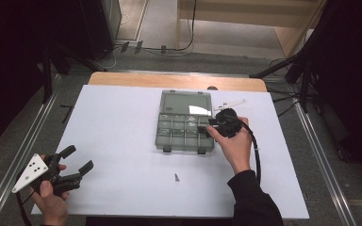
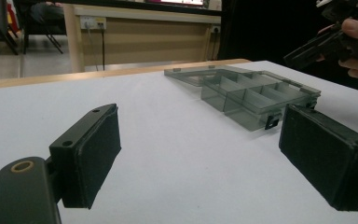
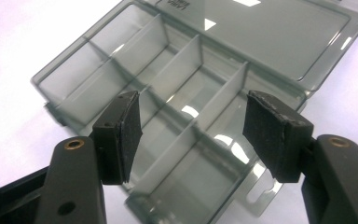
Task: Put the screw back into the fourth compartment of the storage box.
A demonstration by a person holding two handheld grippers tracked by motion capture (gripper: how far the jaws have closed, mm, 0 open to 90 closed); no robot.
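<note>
Items present: one translucent grey plastic compartment box [image 1: 185,127] with its hinged lid laid open, resting on one white table sheet [image 1: 122,141]. Two black latch tabs [image 1: 167,149] sit on the box's near edge. One small dark screw-like piece [image 1: 176,177] lies apart on the sheet. Two handheld black two-jaw grippers: the left gripper [image 1: 78,158] and the right gripper [image 1: 206,125].

Bright overhead light, glare (soft focus)

Translucent grey plastic compartment box [image 1: 185,128], lid open flat, dividers visible, lying mid-table on the white sheet.
</note>
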